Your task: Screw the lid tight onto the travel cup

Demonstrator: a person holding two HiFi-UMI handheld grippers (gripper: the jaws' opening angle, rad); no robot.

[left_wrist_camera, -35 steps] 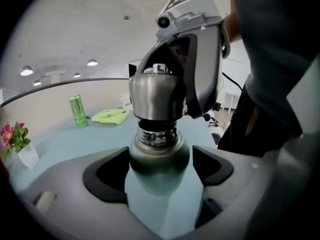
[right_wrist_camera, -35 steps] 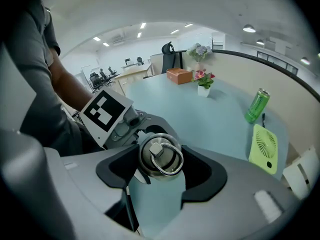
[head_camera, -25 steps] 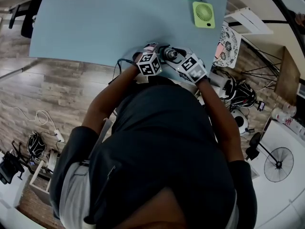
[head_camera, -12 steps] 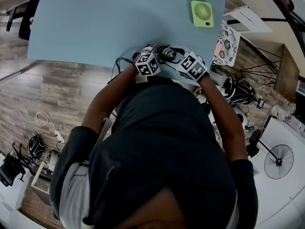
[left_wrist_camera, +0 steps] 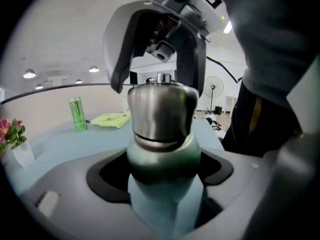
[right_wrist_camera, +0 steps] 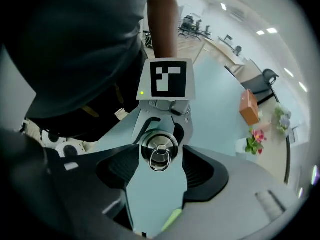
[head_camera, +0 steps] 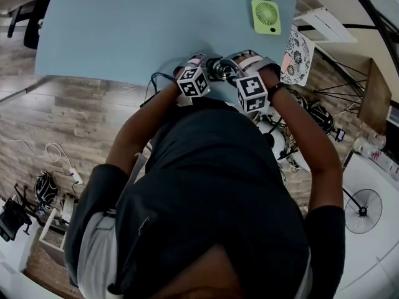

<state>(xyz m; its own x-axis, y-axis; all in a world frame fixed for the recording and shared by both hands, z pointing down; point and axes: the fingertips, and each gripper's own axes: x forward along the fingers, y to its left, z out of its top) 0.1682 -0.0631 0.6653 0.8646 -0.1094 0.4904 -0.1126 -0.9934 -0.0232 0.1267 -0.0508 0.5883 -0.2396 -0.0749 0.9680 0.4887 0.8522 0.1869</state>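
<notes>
Travel cup (left_wrist_camera: pixel 160 159), just the one, green in the body, stands at the near edge of the pale blue surface (head_camera: pixel 137 36), right in front of the person. The left claw (left_wrist_camera: pixel 161 173) is clenched round its body from the side. One steel lid (left_wrist_camera: pixel 162 109) with a small ring on top sits on the cup. The right claw (right_wrist_camera: pixel 159 156) points down over it, its two fingers closed against the lid's sides.

Each of the two claws carries one cube of black-and-white square markers.

Farther back on the surface I count one green can (left_wrist_camera: pixel 77 114), its print too small to read, one lime-green little fan (head_camera: pixel 266 17), one bunch of pink flowers (left_wrist_camera: pixel 11 131) in a white vase and one orange box (right_wrist_camera: pixel 249 106).

Below is a wood-plank floor (head_camera: pixel 62 123) strewn with cables. One standing fan (head_camera: pixel 364 213) is off to the right. Round ceiling lights shine over an open office.
</notes>
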